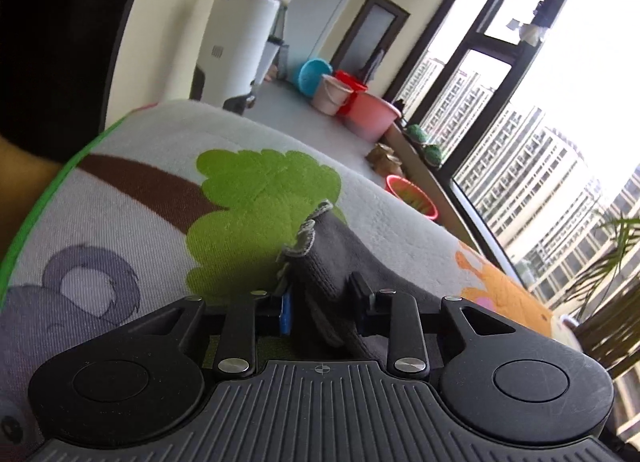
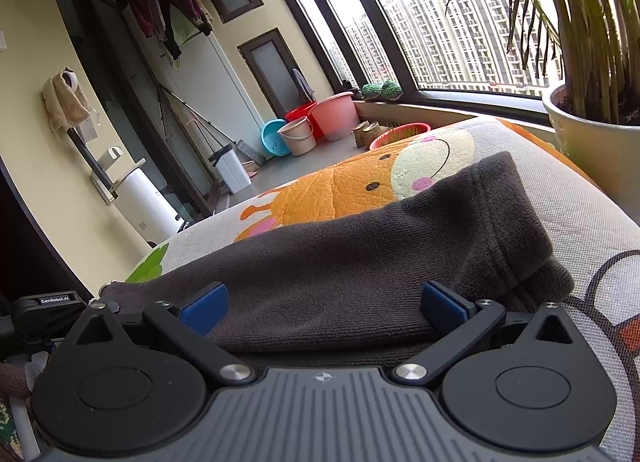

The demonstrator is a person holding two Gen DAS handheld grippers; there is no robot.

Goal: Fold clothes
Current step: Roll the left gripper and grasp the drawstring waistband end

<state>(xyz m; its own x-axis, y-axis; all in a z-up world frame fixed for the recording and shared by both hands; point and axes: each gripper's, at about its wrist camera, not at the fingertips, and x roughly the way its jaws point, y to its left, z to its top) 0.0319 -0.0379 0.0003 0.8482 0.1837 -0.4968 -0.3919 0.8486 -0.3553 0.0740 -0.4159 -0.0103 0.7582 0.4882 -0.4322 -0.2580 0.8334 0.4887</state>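
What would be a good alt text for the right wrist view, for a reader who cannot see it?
The right gripper, its jaws wide apart, points at a dark grey folded garment lying on a cartoon-printed mat. Behind are plastic buckets, a potted plant and large windows facing tower blocks.

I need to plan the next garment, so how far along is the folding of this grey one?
Done: the grey garment already lies doubled, one layer over another, on the cartoon mat. In hand: the left tool is shut on a stitched edge of it, while the right tool stands open around the folded part. Left: laying that edge down and squaring up.
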